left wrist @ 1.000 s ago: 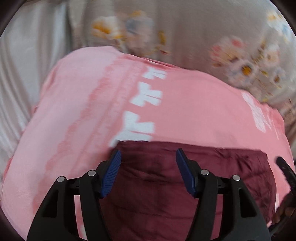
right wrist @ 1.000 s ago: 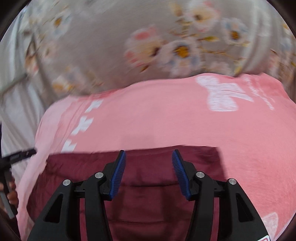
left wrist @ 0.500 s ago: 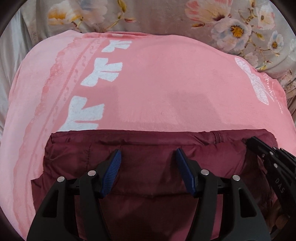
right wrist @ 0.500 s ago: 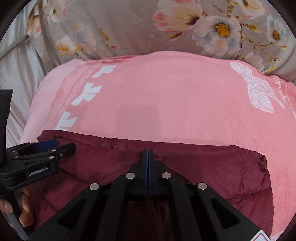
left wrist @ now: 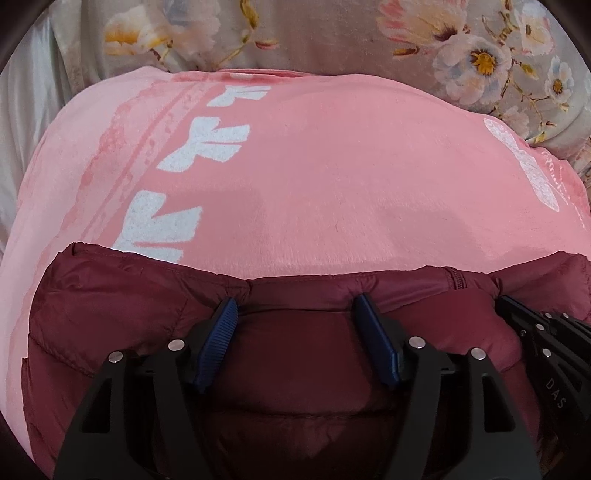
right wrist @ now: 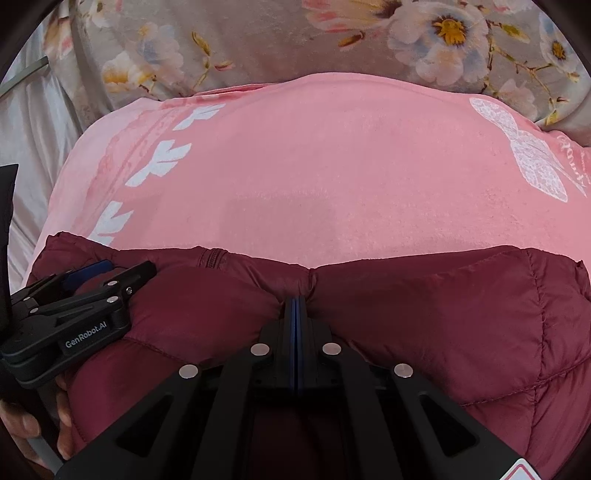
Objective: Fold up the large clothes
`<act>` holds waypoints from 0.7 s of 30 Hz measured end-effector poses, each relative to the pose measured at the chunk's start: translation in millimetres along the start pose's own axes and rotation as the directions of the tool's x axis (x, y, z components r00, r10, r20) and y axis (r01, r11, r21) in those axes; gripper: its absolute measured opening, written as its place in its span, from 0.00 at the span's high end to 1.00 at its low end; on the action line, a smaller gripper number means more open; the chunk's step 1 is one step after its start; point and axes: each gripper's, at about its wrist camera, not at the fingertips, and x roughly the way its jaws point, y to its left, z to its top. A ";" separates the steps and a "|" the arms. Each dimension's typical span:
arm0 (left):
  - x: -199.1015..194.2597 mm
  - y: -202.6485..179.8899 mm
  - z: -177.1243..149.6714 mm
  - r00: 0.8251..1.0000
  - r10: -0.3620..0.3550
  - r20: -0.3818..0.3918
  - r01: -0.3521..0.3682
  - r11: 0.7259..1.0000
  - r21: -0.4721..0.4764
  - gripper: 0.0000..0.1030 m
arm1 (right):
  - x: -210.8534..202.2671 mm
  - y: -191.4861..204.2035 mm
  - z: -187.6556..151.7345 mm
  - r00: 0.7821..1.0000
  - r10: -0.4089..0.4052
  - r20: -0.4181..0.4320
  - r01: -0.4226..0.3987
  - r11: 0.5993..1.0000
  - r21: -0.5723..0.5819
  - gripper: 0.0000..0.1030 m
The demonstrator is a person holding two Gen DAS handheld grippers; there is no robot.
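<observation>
left wrist view:
edges/room: maroon puffer jacket [left wrist: 110,314] fills the low part of the frame, its far seamed edge running left to right across a pink blanket [left wrist: 351,177]; wide bare pink beyond that edge, floral bedding [left wrist: 332,33] past the blanket, pale sheet [left wrist: 22,99] at far left.
left gripper [left wrist: 295,314]: jaws apart and opening; jacket fabric bulges up between the blue pads, pads not pressing on it; tips sit just short of the jacket's far edge.
jacket vs jaws: under and between them, zipper just right of the right pad.
right gripper [left wrist: 546,339]: at right edge, on the jacket.

right wrist view:
edges/room: jacket [right wrist: 443,306] spans nearly full width on the blanket [right wrist: 332,166]; free blanket beyond, floral bedding [right wrist: 258,37] at top.
right gripper [right wrist: 297,306]: jaws closed tight, pinching a fold of jacket at its far edge; fabric puckers at the tips.
left gripper [right wrist: 92,273]: on the jacket's left end, hand [right wrist: 22,424] below it.
</observation>
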 end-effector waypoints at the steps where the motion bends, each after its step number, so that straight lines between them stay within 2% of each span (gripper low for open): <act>1: 0.4 -0.9 -0.1 1.000 0.005 0.004 -0.005 1.000 0.003 0.37 | 0.6 0.2 0.2 1.000 -0.001 0.002 0.001 1.000 -0.001 1.00; 18: 2.0 -7.6 -1.6 0.999 0.046 0.015 -0.047 0.999 0.024 0.35 | -0.2 -2.5 2.4 1.000 0.014 0.007 -0.014 1.000 0.009 1.00; 21: 2.0 -7.3 -1.5 0.999 0.045 0.015 -0.045 0.999 0.023 0.35 | -7.5 -11.2 1.7 0.998 0.041 0.044 -0.044 0.998 0.050 1.00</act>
